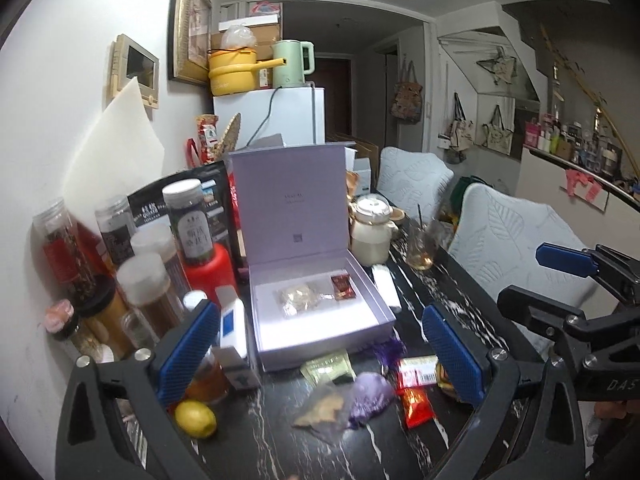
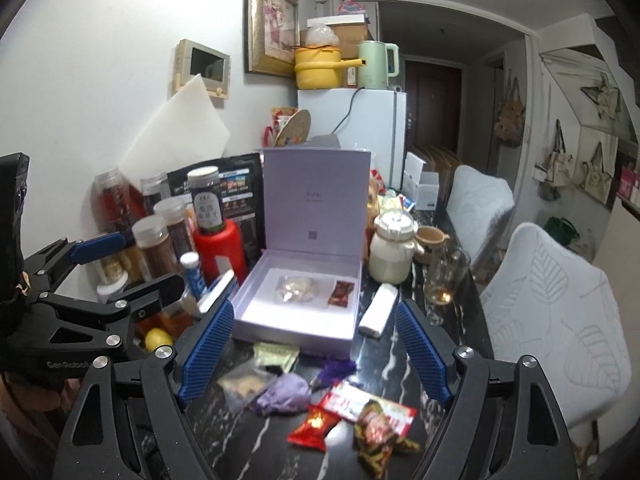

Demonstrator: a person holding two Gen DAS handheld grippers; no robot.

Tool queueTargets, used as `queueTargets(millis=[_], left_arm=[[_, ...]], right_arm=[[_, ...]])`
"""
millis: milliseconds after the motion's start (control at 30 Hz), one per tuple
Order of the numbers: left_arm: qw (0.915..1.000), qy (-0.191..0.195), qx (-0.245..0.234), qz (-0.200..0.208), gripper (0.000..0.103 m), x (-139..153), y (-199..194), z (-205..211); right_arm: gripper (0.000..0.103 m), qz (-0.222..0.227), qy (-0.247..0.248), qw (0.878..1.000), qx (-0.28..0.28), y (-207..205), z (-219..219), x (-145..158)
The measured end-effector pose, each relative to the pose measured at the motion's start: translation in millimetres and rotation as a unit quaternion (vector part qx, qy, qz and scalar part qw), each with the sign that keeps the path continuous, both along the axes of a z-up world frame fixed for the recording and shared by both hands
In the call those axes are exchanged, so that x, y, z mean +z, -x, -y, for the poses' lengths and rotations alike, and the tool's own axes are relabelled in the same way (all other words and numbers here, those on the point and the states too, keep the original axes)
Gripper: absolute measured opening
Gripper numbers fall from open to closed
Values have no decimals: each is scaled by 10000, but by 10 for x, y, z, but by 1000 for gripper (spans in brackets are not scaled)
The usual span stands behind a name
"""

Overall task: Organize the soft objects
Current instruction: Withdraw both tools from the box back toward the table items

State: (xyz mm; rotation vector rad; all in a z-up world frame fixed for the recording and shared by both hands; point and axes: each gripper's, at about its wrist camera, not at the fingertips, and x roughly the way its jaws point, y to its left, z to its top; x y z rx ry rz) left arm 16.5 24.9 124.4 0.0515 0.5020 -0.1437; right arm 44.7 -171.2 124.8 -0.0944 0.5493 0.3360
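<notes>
Both grippers spread, empty, over loose packets before the open box [image 2: 340, 280].
Right gripper [image 2: 316, 352] is nearer the red packet [image 2: 316, 426], lower centre; left gripper [image 1: 320, 352] is nearer the purple pouch [image 1: 370, 398]; box lies beyond.

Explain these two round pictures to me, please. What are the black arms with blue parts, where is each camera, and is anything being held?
No robot: a person holds a two-finger tool in each hand, with a wide-angle camera on each looking along its blue pads. One picture comes from the left gripper, the other from the right gripper. Both stand open and hold nothing. On the dark marble table an open lilac box already holds two small packets. In front of it lie loose snack packets and a purple pouch. Jars stand to the left.
</notes>
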Motion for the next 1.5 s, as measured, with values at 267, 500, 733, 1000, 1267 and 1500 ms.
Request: queueTargets(millis=[267,500,733,1000,1267,1500], left_arm=[[9996,99,-101,-227,103,-206,224,14],[9984,310,-51,-476,103,-440,330,-52],[9958,440,-70,-800,103,-703,342,-99],[9908,760,-113,-1110,103,-1017,288,-180],[9861,817,-195,-1436,103,-1315,141,-185],[9839,815,-206,-1577,103,-1529,-37,-183]], right_arm=[[84,-85,-58,9999,28,315,38,-186],[84,-296,-84,9995,-59,522,73,-451],[84,-641,-219,9976,-150,545,89,-762],[84,-861,-397,9949,-342,518,106,-1099],[84,-997,-279,9938,-406,456,40,-1411],[84,-1246,-322,9909,-400,302,36,-1661]])
